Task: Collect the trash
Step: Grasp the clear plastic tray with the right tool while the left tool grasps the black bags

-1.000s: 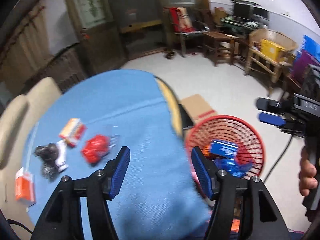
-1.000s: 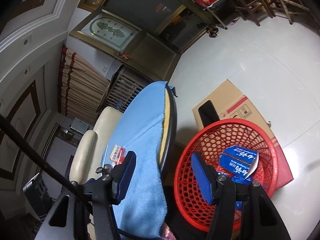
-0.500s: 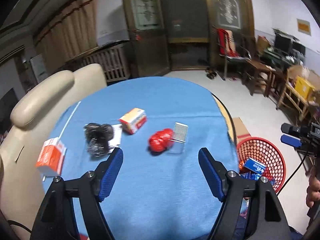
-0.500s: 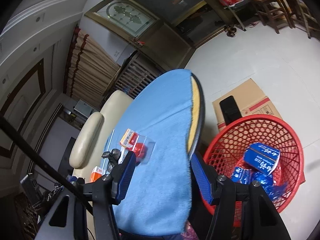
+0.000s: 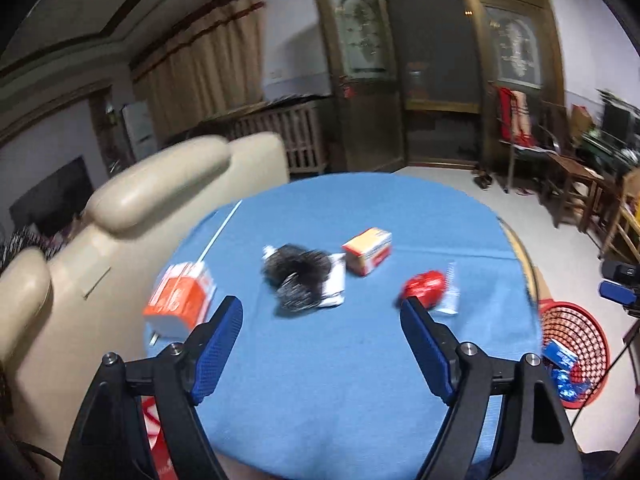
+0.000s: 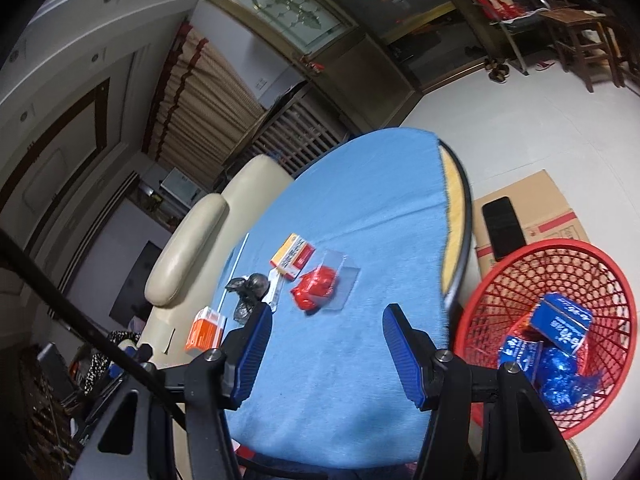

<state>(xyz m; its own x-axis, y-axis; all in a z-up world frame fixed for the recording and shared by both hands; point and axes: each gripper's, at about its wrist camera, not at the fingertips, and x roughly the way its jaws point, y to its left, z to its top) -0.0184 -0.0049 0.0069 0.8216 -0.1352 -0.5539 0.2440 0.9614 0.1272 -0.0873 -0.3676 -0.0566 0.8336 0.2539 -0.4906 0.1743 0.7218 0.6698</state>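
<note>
A round table under a blue cloth [image 5: 340, 380] [image 6: 360, 220] carries the trash: an orange and white carton [image 5: 180, 300] [image 6: 206, 330] at the left, a black crumpled bag [image 5: 298, 274] [image 6: 248, 290], a small orange box [image 5: 367, 250] [image 6: 293, 256] and a red wrapper on clear plastic [image 5: 426, 286] [image 6: 316, 286]. A red mesh basket [image 5: 580, 344] [image 6: 600, 280] on the floor to the right holds blue packets. My left gripper [image 5: 322, 320] hovers over the near cloth, its jaws opening with nothing between them. My right gripper [image 6: 326, 330] is open and empty above the table's near edge.
A cream sofa [image 5: 132, 216] [image 6: 188, 248] flanks the table's left side. A cardboard box [image 6: 532, 216] with a black phone [image 6: 502, 226] on it sits behind the basket. Wooden chairs [image 5: 572, 188] stand at the right wall. My right gripper's blue pad [image 5: 618, 294] shows at the left view's right edge.
Both views have swung left from the basket toward the table, so the trash items now lie ahead of the grippers. The left jaws have spread wider. The right jaws look unchanged.
</note>
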